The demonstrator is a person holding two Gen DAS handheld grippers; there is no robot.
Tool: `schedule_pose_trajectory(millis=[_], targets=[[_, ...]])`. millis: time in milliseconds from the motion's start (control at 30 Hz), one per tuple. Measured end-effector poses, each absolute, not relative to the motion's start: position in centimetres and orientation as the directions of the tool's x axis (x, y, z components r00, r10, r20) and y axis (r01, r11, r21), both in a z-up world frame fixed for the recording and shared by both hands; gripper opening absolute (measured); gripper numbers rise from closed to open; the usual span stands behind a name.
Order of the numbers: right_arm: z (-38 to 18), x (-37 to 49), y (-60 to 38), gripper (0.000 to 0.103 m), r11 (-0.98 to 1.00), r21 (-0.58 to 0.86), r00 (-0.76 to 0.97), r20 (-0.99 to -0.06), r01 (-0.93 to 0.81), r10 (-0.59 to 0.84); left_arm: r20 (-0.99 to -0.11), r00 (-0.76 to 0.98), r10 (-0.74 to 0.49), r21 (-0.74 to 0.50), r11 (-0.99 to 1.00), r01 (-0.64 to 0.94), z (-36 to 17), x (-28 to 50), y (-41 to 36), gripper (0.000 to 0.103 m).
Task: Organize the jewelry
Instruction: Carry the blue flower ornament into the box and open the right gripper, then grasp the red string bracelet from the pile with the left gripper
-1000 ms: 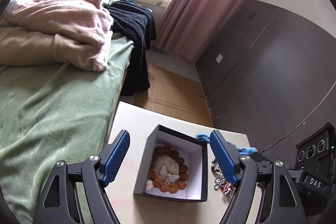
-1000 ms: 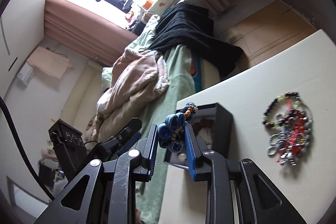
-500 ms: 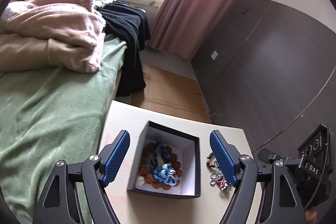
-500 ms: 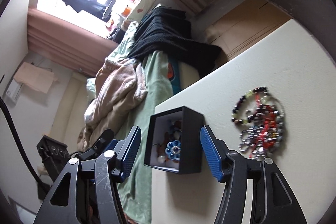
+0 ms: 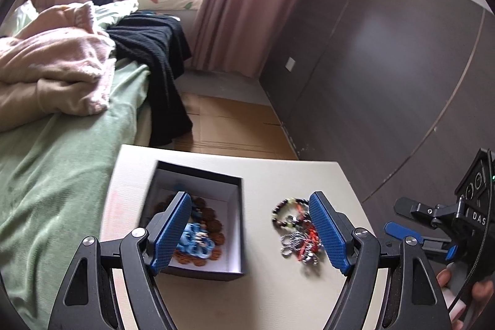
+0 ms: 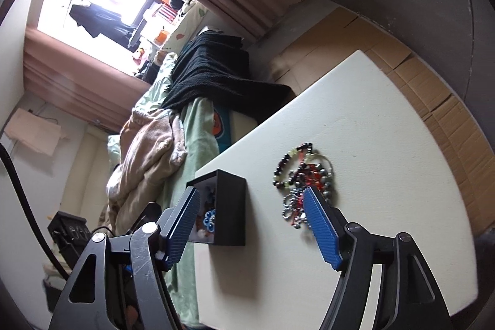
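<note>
Left finger [image 5: 171, 229] covers part of box [image 5: 235, 225] contents; blue flower piece [image 5: 196, 242] motion-blurred; bracelet pile [image 5: 297, 229] partly behind right finger [image 5: 328, 232].

black box [image 5: 235, 237]: open, holds blue flower [image 5: 195, 240] | bracelets [image 5: 295, 229]: beside, on table

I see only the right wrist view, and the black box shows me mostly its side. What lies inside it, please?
Observer: A blue flower piece lies on top of a ring of brown beads, against the white lining of the black box.
Operator: Thank you. Is the left gripper holding something?
Observer: No. The left gripper is open and holds nothing; one pad is over the box.
</note>
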State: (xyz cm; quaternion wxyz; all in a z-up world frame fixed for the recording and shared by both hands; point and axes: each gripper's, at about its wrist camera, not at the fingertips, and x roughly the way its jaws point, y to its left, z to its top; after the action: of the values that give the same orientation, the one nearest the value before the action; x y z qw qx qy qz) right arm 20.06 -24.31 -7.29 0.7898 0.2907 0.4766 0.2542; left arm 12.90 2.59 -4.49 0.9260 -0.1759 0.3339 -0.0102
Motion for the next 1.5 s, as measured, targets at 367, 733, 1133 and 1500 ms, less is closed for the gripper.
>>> schedule_pose_trajectory(millis=[367,733,1133,1500], targets=[[-7.5,19.4,-28.3,0.07,0.742,0.668,0.444,-0.649,-0.055,0.618,-0.643,0.734,-0.221,-0.313,0.95,0.012,-5.9,14.1,-3.5,0.059],[-9.1,19.9,-32.7,0.07,0.743,0.662,0.443,-0.698,0.099,0.563,-0.711,0.669,-0.218,-0.238,0.969,0.062,-8.8,16.0,-8.4,0.046],[-9.6,21.0,-34.0,0.07,0.755,0.637,0.435,-0.73,0.154,0.527,-0.769,0.615,-0.173,-0.155,0.984,0.083,-12.3,18.2,-10.7,0.032],[-10.7,22.2,-32.4,0.07,0.78,0.605,0.395,-0.763,0.16,0.511,-0.767,0.615,-0.181,-0.204,0.978,0.033,-12.2,18.8,-9.3,0.004]])
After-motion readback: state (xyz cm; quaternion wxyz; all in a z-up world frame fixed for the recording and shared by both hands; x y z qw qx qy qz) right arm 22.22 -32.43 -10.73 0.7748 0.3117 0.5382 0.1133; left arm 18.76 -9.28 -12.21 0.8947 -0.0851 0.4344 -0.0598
